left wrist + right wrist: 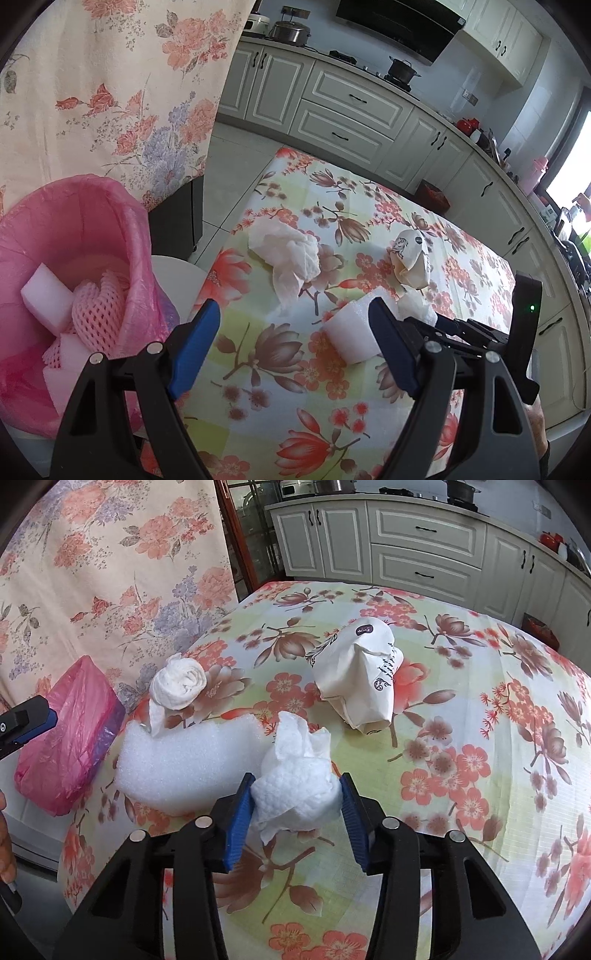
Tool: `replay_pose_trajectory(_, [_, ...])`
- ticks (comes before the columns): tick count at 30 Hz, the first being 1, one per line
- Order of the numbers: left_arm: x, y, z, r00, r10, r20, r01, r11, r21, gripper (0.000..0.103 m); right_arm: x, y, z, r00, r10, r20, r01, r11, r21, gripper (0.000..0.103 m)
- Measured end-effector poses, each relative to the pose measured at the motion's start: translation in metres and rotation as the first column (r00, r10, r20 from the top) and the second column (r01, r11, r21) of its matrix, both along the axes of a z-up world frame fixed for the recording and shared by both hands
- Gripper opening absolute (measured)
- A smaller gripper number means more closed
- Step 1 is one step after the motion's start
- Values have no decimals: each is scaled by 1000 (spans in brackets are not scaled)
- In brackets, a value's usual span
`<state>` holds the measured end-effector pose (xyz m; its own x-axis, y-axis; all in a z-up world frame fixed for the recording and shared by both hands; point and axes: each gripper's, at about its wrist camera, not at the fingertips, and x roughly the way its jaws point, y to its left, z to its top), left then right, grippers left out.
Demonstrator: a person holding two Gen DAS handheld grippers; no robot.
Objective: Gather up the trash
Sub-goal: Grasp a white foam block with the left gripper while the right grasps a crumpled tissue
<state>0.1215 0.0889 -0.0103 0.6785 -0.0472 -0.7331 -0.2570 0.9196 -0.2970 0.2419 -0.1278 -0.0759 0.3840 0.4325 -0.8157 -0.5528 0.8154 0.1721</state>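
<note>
Over the table: we see both grippers angled steeply down at a floral oilcloth [461, 709].
Right gripper [297, 805]: its blue ribbed pads press either side of a crumpled white tissue [295, 775], so we read it as clamped on the wad, which sits near the table's front edge.
Left gripper [291, 332]: its blue fingers stand wide apart with nothing between them, above the table edge beside the bin.
Foam block [184, 764]: white, soft and finely pitted; it lies flat with its long axis across the right view, just left of the tissue.
Paper bag [358, 672]: cream, printed and creased, farther back; its long axis runs towards us.
Rolled tissue [179, 681]: a white coil behind the foam.
Bin [55, 229]: lined in thin pink plastic, holding white foam pieces and pink net sleeves.
</note>
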Motion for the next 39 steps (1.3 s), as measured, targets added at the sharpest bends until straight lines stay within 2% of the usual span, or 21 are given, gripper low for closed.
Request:
replay_pose_trajectory(9, [19,-34,-18,992,-125,-17,125,992,6,82,-1,-17,4,1000,-23,6,22,1000,10,39])
replay_pose_trajectory(20, [48,-67,-48,970,-225,-94,234,968,89,84,-5,-42,17,997,-60,46,60,998,3,39])
replay_pose_trajectory(31, [67,-92,-68,935,-314,-167,345,913,219,89,-8,-53,20,996,-75,49,75,997,4,39])
replay_pose_trajectory(33, [68,-91,-70,933,-317,-168,348,914,211,84,-8,-53,20,996,-75,50,75,997,4,39])
replay_pose_trajectory(35, [69,-90,-72,930,-322,-175,353,915,193,64,-8,-54,21,996,-75,51,75,997,5,39])
replay_pose_trajectory(39, [65,-88,-72,930,-328,-169,356,916,183,63,-10,-52,22,996,-72,52,72,997,3,39])
